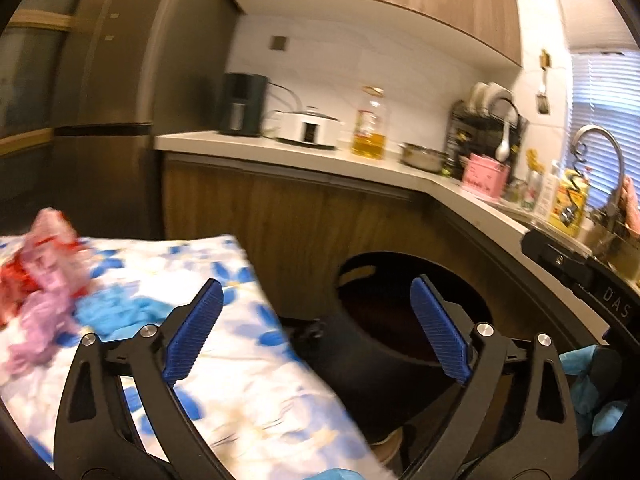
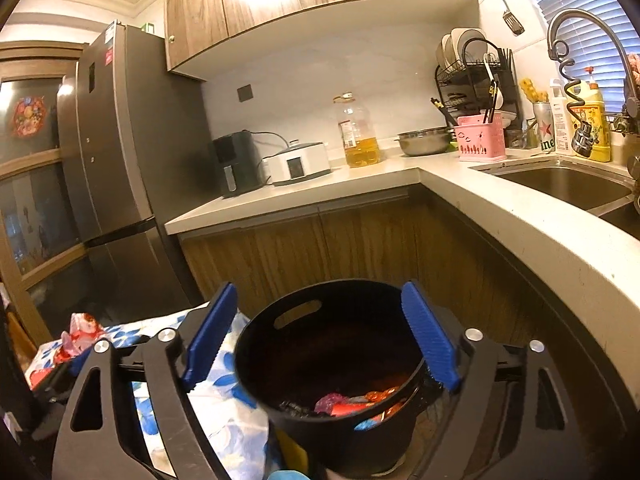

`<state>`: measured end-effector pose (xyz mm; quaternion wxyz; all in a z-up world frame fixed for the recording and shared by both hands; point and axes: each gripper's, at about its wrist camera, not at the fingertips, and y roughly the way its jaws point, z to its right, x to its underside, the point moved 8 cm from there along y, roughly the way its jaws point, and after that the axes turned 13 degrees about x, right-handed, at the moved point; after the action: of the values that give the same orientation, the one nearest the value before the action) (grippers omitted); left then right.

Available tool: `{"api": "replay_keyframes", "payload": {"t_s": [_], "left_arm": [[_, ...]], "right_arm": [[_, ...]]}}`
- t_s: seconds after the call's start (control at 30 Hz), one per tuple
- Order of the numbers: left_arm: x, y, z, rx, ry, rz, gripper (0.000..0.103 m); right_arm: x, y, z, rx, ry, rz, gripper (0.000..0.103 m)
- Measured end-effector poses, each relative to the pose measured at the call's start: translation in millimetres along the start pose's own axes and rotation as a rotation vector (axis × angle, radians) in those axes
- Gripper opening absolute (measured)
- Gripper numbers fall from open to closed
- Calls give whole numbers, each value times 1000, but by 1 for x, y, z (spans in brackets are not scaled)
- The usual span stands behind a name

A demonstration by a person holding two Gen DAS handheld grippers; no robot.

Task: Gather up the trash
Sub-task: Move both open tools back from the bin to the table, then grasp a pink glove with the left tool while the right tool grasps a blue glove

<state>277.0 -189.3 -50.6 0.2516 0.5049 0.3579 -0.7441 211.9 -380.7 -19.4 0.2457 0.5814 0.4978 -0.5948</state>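
Observation:
A black round bin (image 2: 256, 332) stands on the floor beside a table with a blue-flowered cloth (image 2: 228, 408). Red, pink and orange wrappers (image 2: 360, 400) lie in the bottom of the bin. My right gripper (image 2: 320, 292) hangs open over the bin with nothing between its blue pads. In the left wrist view the left gripper (image 1: 316, 292) is open and empty, between the cloth's edge (image 1: 240, 380) and the bin (image 1: 400, 258). Crumpled red and pink wrappers (image 1: 44, 276) and something blue (image 1: 120, 312) lie on the cloth at far left, blurred.
A white L-shaped counter (image 2: 360, 184) runs behind the bin, carrying an oil bottle (image 2: 360, 136), a steel bowl (image 2: 424, 142), a pink basket (image 2: 480, 140) and a sink (image 2: 568, 184). A grey fridge (image 2: 120, 160) stands at left. A blue-gloved hand (image 1: 592, 380) shows at lower right.

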Motion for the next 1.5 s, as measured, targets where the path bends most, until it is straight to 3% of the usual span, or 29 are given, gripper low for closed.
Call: {"api": "replay_keyframes", "payload": {"t_s": [0.3,0.57,0.83,1.1,1.3,1.4,1.5], "left_arm": [[9,-78,-60,-202,-48,63,96],[21,-123,-105,-321,-68,69,96],[30,-145,-149,-407,-108,79,96],[43,-135,-191,-469,-110,39,95],[41,-110,-223,-500,-112,5,84],[45,-97,-238,-538,-114,-38,70],[56,-84,-249,-520,-158,-99,51]], "right_arm": [[29,-22,-36,-79,-17,-28,88],[50,-36,-87,-132,-79,-32,88],[78,-35,-140,-191,-132,-64,88],[109,-16,-187,-236,-185,-125,88],[115,2,-209,-244,-199,-142,88],[119,14,-223,-250,-207,-156,88],[126,25,-237,-254,-219,-169,85]]}}
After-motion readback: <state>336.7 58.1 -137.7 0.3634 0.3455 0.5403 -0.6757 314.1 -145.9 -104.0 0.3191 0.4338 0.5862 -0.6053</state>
